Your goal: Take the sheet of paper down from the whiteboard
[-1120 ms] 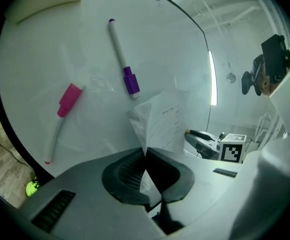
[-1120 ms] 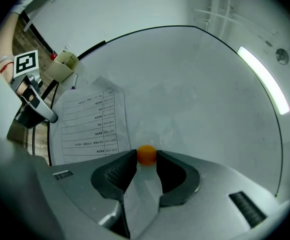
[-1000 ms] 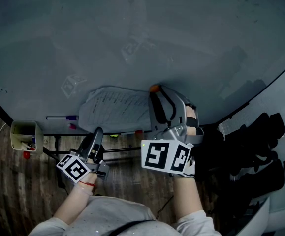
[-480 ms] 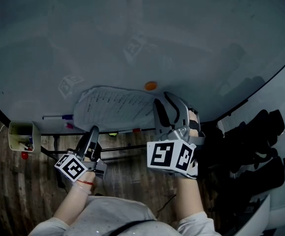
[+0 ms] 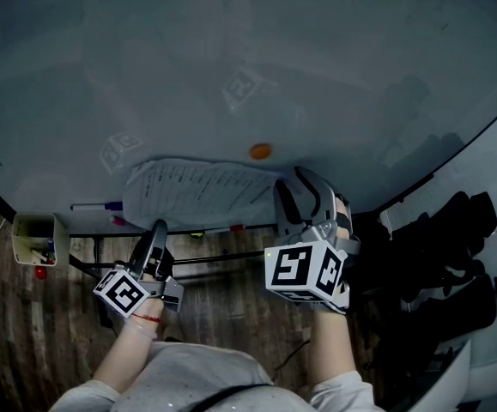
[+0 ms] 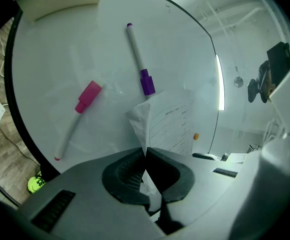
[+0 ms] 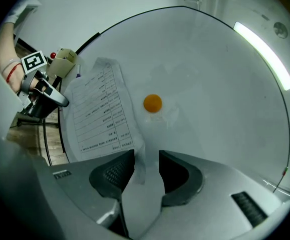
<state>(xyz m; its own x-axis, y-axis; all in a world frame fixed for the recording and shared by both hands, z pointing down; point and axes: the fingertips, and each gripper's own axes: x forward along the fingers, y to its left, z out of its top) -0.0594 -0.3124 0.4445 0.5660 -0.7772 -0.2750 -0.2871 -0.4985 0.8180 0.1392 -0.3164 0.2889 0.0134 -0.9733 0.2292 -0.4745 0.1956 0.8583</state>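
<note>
Head view: pinching the lower left corner of the sheet of paper (image 5: pixel 196 191) with the left tool (image 5: pixel 159 227), jaws pressed together on that corner. Holding the corner crumpled and lifted off the whiteboard (image 5: pixel 231 58), as seen in the left gripper view. Straddling the sheet's lower right corner with the right tool (image 5: pixel 295 178), jaws having just been opening and now standing wide apart. Keeping a fold of the paper between them, close by the left pad but not squeezed. Lying otherwise flat against the whiteboard, printed side out, with the orange magnet (image 5: pixel 260 151) just above its right end, near it but not on it. Reaching toward the board with both arms from the bottom of the head view, left forearm (image 5: pixel 128 350) angling in from the left, right forearm (image 5: pixel 325 350) running almost straight up the picture. Showing, past the clamped corner in the left gripper view, a purple-capped marker (image 6: pixel 138 59) and a pink-capped marker (image 6: pixel 77 116) against the whiteboard.
</note>
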